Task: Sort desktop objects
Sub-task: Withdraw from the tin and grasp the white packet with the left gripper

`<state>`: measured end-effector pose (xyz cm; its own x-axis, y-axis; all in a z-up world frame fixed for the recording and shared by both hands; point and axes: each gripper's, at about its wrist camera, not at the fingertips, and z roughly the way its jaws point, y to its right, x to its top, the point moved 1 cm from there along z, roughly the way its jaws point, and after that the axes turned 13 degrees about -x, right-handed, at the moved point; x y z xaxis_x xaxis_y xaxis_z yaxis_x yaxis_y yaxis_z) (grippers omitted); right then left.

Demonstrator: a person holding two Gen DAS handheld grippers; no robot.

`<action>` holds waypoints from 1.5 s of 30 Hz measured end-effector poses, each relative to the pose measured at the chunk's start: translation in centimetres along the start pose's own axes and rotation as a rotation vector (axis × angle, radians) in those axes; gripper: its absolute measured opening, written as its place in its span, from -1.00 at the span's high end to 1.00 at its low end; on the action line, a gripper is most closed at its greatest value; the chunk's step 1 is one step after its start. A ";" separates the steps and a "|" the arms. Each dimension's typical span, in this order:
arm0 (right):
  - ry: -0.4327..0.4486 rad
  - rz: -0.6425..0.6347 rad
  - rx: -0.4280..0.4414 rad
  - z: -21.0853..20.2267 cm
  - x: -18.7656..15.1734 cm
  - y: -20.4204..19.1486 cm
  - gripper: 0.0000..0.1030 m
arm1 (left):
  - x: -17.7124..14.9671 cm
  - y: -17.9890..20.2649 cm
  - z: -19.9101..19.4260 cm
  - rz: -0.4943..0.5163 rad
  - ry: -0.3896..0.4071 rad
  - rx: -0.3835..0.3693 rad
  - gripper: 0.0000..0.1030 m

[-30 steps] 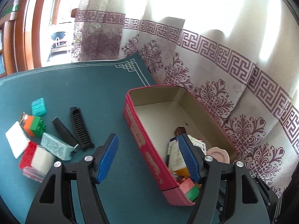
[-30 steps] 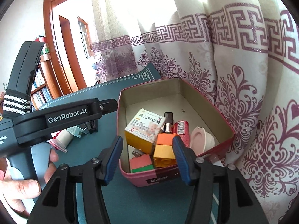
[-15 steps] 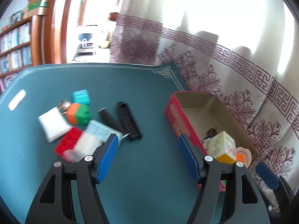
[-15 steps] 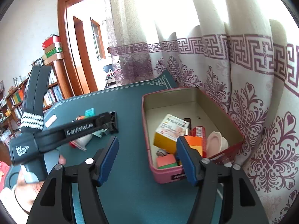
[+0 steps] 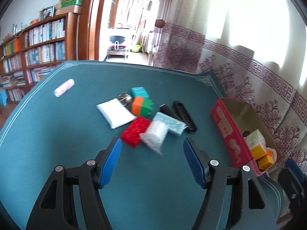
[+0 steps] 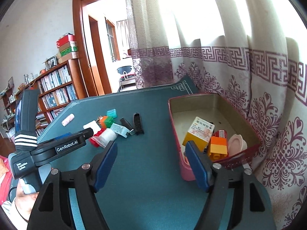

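the loose pile [image 5: 147,118] of blocks, packets and a black comb [image 5: 185,116] sits mid-table on the green mat [image 5: 57,134], well left of the red tin [image 5: 228,130], which holds a yellow box [image 6: 200,132], an orange block [image 6: 217,145] and a pink dish [image 6: 236,141]. your left gripper [image 5: 152,161] hangs just short of the pile, jaws spread, nothing between them. your right gripper [image 6: 151,163] has just been opening, empty, beside the tin's near end.

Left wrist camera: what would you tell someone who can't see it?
The open left tool points at a pile on the green table: red brick, white roll, white pack, black comb. The red tin stands at right.
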<state>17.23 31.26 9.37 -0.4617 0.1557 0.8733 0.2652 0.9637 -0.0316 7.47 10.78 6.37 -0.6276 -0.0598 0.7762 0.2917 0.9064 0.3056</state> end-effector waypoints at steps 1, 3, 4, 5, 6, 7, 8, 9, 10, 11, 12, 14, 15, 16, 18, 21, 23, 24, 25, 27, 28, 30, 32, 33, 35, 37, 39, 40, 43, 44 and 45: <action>0.002 0.001 0.001 -0.1 0.0 0.0 -0.52 | -0.1 -0.4 -0.1 -0.004 -0.002 0.006 -0.36; 0.003 0.003 0.000 -0.1 0.1 -0.1 -0.52 | -0.2 -0.9 -0.2 -0.001 -0.010 0.021 -0.36; 0.003 0.005 0.000 -0.2 0.1 -0.1 -0.52 | -0.3 -1.1 -0.1 0.004 -0.014 0.027 -0.36; 0.002 0.006 0.000 -0.2 0.0 -0.1 -0.52 | -0.4 -1.3 -0.1 0.010 -0.019 0.032 -0.36; 0.000 0.004 0.002 -0.2 0.0 -0.3 -0.53 | -0.4 -1.6 -0.1 0.014 -0.024 0.038 -0.36; -0.001 0.001 0.003 -0.3 -0.1 -0.4 -0.53 | -0.4 -1.9 0.0 0.016 -0.028 0.045 -0.36; -0.002 -0.005 0.004 -0.3 -0.2 -0.6 -0.53 | -0.4 -2.1 0.1 0.015 -0.030 0.048 -0.36; -0.003 -0.014 0.008 -0.2 -0.3 -0.9 -0.53 | -0.4 -2.5 0.2 0.010 -0.033 0.050 -0.36; -0.004 -0.021 0.011 -0.3 -0.3 -1.1 -0.53 | -0.3 -2.7 0.2 0.006 -0.035 0.051 -0.36; -0.005 -0.030 0.017 -0.2 -0.4 -1.3 -0.53 | -0.3 -3.0 0.3 0.000 -0.038 0.052 -0.36; -0.006 -0.036 0.021 -0.2 -0.5 -1.4 -0.54 | -0.2 -3.3 0.4 -0.006 -0.042 0.052 -0.36; -0.008 -0.044 0.024 -0.1 -0.6 -1.6 -0.55 | 0.0 -4.0 0.7 -0.015 -0.049 0.049 -0.36; -0.012 -0.048 0.028 0.0 -0.7 -1.7 -0.56 | 0.1 -4.3 0.9 -0.020 -0.054 0.047 -0.36; -0.016 -0.050 0.031 0.1 -0.7 -1.7 -0.56 | 0.3 -4.8 1.1 -0.028 -0.060 0.043 -0.36; -0.026 -0.047 0.033 0.5 -0.9 -1.7 -0.56 | 0.7 -5.6 1.5 -0.045 -0.069 0.037 -0.36; -0.055 -0.025 0.041 1.0 -1.0 -1.7 -0.56 | 1.3 -7.2 1.8 -0.070 -0.086 0.026 -0.36; -0.071 -0.015 0.046 1.3 -1.0 -1.9 -0.56 | 1.7 -8.4 1.8 -0.074 -0.092 0.032 -0.36; -0.074 -0.016 0.044 1.3 -1.0 -2.2 -0.56 | 2.0 -9.0 1.7 -0.074 -0.091 0.038 -0.36; -0.072 -0.017 0.042 1.4 -0.9 -2.3 -0.56 | 2.2 -9.4 1.7 -0.074 -0.090 0.042 -0.36; -0.065 -0.018 0.044 1.2 -0.5 -3.0 -0.56 | 2.9 -10.5 1.8 -0.076 -0.096 0.048 -0.36; -0.062 -0.012 0.047 1.1 -0.4 -3.2 -0.56 | 3.4 -11.0 1.9 -0.081 -0.103 0.048 -0.36; -0.067 -0.002 0.056 1.1 -0.1 -3.9 -0.57 | 4.4 -11.7 2.3 -0.086 -0.122 0.036 -0.36; -0.082 -0.027 0.066 1.4 0.4 -5.0 -0.58 | 5.3 -12.0 3.0 -0.087 -0.151 0.016 -0.36; -0.089 -0.048 0.067 1.7 0.8 -5.8 -0.58 | 5.6 -12.1 3.5 -0.095 -0.169 0.007 -0.36; -0.090 -0.071 0.071 2.3 1.6 -7.0 -0.58 | 6.2 -12.4 4.6 -0.129 -0.203 -0.008 -0.36; -0.102 -0.088 0.088 3.2 2.5 -8.2 -0.58 | 6.9 -12.7 5.9 -0.175 -0.235 -0.013 -0.36; -0.128 -0.098 0.099 4.3 3.0 -9.0 -0.58 | 7.5 -12.8 7.3 -0.211 -0.278 -0.002 -0.36; -0.144 -0.100 0.101 5.0 3.2 -9.3 -0.58 | 7.7 -12.7 7.8 -0.219 -0.299 0.005 -0.36; -0.200 -0.093 0.110 7.4 3.9 -9.9 -0.58 | 8.6 -12.0 9.4 -0.214 -0.330 0.023 -0.36; -0.215 -0.091 0.110 8.1 4.1 -10.0 -0.58 | 8.8 -11.7 9.8 -0.207 -0.341 0.035 -0.36; -0.231 -0.093 0.110 8.8 4.4 -10.1 -0.58 | 9.0 -11.5 10.3 -0.198 -0.352 0.053 -0.36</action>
<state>5.05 24.08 9.25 -0.6637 0.0986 0.7415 0.1252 0.9919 -0.0199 -8.98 4.17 4.16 -0.8791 -0.0968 0.4667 0.1086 0.9127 0.3940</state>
